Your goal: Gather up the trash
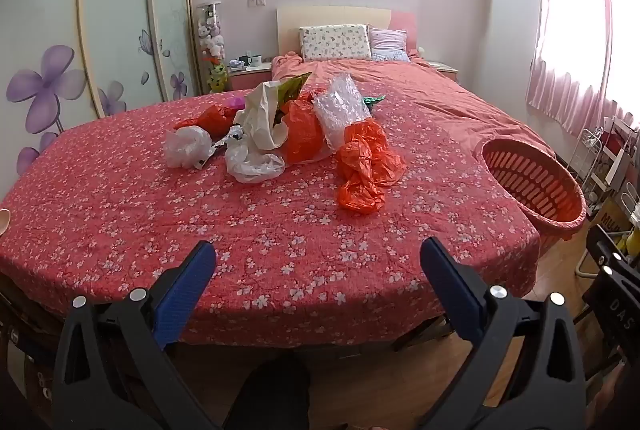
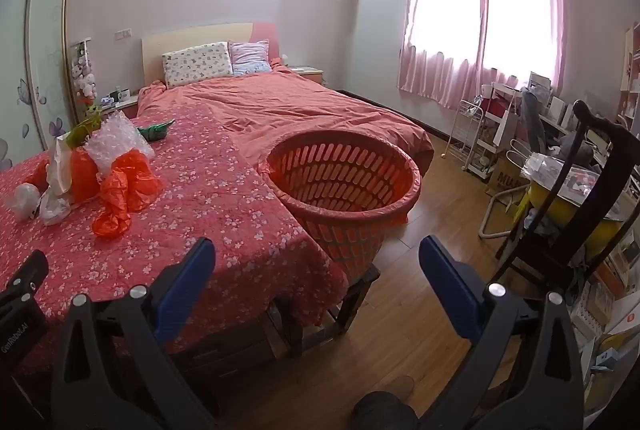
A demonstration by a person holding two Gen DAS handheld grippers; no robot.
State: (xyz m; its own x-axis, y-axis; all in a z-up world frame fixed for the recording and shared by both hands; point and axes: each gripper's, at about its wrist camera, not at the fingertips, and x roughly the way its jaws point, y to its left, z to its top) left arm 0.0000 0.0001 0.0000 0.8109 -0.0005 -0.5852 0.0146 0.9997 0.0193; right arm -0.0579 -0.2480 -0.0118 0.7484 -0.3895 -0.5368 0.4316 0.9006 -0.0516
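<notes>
Left gripper point(image 1: 318, 254): jaws spread wide with nothing between the blue pads; it hangs over the near edge of the flowered bedspread, tilted down toward the heap of bags.
Right gripper point(image 2: 318, 254): jaws likewise spread wide and empty; it hangs over the near right corner of the bed, with the basket ahead between its fingers.
Trash heap point(image 1: 280, 128): crumpled plastic bags piled together in the middle of the bedspread, well apart from both grippers.
Orange bag point(image 1: 366, 170): nearest of the heap, lying at its right front, crumpled.
Clear bubble wrap point(image 1: 340, 108): standing up behind the orange bag, leaning on the heap.
White bags point(image 1: 256, 134): at the middle and left of the heap; a small clear one point(image 1: 186, 146) lies furthest left.
Green wrapper point(image 2: 154, 130): just behind the heap, toward the pillows.
Orange laundry basket point(image 2: 344, 206): slotted, empty inside, tilted, resting against the right edge of the bed on a dark wooden stool point(image 2: 360, 294).
Bedspread point(image 1: 200, 238): red with white blossoms, covering the foot half of the bed.
Pillows point(image 1: 336, 42): two, at the headboard.
</notes>
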